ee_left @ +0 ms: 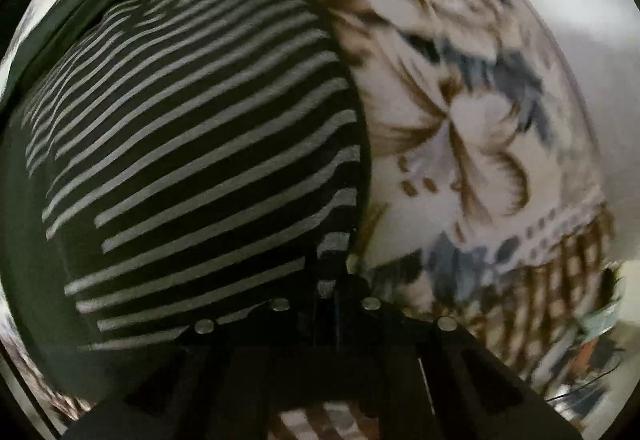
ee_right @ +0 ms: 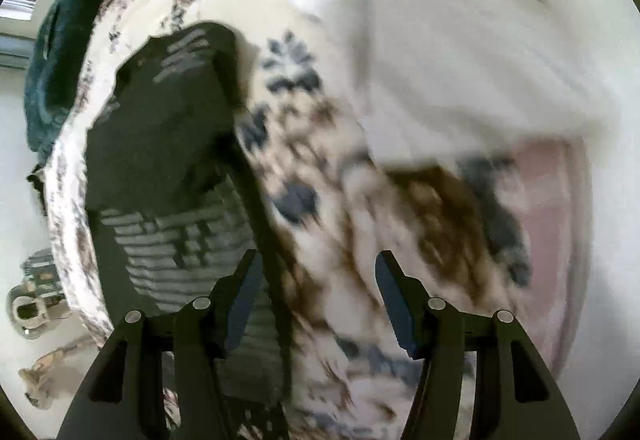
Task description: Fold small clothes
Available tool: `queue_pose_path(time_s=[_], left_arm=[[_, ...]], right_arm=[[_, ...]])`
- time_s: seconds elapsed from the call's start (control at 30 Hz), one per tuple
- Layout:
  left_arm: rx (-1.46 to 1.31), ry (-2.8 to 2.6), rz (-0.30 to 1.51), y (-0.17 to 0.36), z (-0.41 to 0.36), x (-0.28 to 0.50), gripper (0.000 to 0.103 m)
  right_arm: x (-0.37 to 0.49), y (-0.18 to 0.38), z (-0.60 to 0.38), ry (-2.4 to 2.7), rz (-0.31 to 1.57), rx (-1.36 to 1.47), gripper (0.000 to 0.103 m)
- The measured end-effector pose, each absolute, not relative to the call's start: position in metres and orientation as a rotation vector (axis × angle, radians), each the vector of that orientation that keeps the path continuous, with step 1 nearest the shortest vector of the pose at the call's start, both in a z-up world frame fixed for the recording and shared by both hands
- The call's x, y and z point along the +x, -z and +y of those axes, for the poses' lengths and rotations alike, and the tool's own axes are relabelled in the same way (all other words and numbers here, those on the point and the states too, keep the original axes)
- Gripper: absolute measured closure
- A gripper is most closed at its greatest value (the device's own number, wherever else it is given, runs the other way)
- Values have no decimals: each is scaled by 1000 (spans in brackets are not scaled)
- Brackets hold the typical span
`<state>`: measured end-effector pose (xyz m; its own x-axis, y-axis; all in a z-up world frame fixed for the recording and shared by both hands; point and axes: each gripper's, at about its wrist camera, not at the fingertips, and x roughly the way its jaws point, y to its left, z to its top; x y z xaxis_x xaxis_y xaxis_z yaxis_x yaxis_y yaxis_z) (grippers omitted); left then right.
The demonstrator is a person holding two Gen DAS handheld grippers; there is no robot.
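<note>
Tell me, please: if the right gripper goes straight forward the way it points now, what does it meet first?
Probably the floral bedspread. The right gripper is open and holds nothing, and the printed cloth fills the gap ahead. The striped garment lies left of that line. Motion blur leaves depth unclear.

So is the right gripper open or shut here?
Open: right gripper shows a wide gap between its fingers, nothing between them, over the floral bedspread.

No readable txt, labels, nos. or signs in either view; pics blurred.
</note>
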<state>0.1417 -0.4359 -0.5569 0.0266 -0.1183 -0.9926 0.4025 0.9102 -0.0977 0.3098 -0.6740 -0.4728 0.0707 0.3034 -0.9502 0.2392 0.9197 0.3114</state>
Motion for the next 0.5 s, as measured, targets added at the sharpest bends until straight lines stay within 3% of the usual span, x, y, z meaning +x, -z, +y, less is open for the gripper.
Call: queue_pose_path(time_s=[0.23, 0.4, 0.43, 0.5], left_arm=[[98, 363, 1448, 501, -381, 152, 99], [31, 285, 1425, 480, -337, 164, 99], [21, 277, 1425, 479, -328, 166, 99], [-12, 251, 1419, 478, -322, 168, 99]], right_arm=[[439, 502, -651, -136, 1457, 528, 42], [523, 552, -646, -148, 1491, 682, 43], [533, 567, -643, -163, 1527, 727, 45], [544, 590, -634, -165, 1585, 750, 60]])
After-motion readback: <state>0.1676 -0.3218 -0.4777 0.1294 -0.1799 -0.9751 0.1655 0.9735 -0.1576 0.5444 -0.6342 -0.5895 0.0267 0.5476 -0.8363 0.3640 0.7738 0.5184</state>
